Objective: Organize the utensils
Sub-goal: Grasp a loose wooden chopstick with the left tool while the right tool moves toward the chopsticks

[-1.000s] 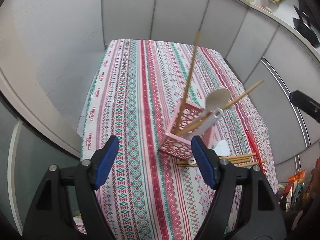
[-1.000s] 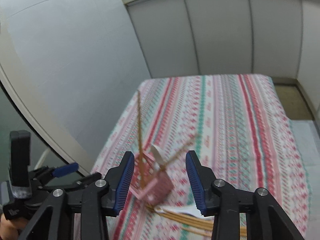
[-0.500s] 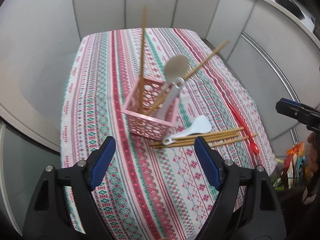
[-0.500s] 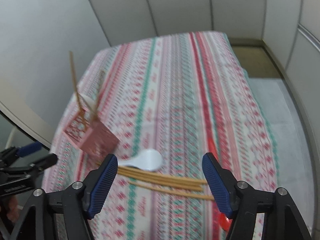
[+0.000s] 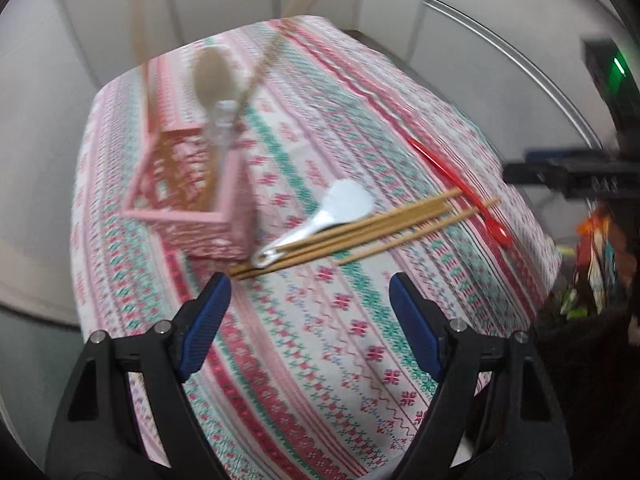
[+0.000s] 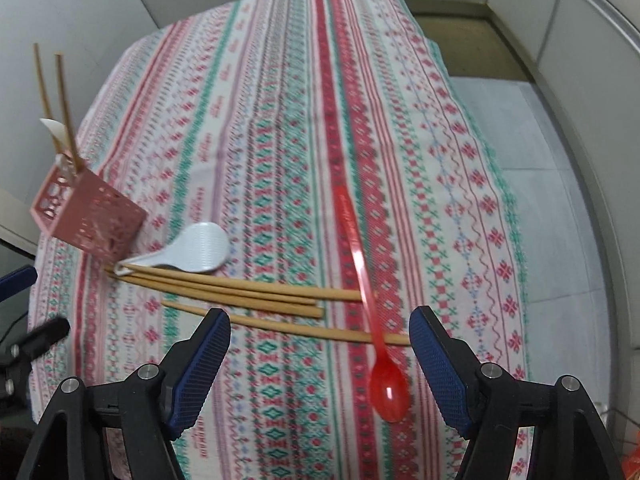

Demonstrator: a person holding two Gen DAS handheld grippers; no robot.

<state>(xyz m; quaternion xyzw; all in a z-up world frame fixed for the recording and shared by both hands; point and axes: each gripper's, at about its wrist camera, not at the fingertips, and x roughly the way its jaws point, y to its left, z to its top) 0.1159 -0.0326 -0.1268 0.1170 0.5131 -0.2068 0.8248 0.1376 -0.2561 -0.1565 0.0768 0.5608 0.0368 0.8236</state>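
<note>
Wooden chopsticks [image 6: 248, 296] lie loose on the striped surface [image 6: 440, 160] beside a white spoon [image 6: 196, 252], with the pink holder [image 6: 84, 216] at ten o'clock and a red spoon [image 6: 368, 292] crossing at one o'clock. My right tool [image 6: 320, 344] and left tool [image 5: 308, 312] both hang apart, holding nothing. I judge I'm picking the next piece; that calls for lowering the right tool across one stick.

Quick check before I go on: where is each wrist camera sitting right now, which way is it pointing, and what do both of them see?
Left wrist: on the open left gripper, looking down along the tablecloth toward the pink basket; the right gripper shows at its right edge.
Right wrist: on the open right gripper, above the table's near edge, facing the red spoon and loose chopsticks.
Shared: basket, white rice paddle, chopsticks, red spoon.
</note>
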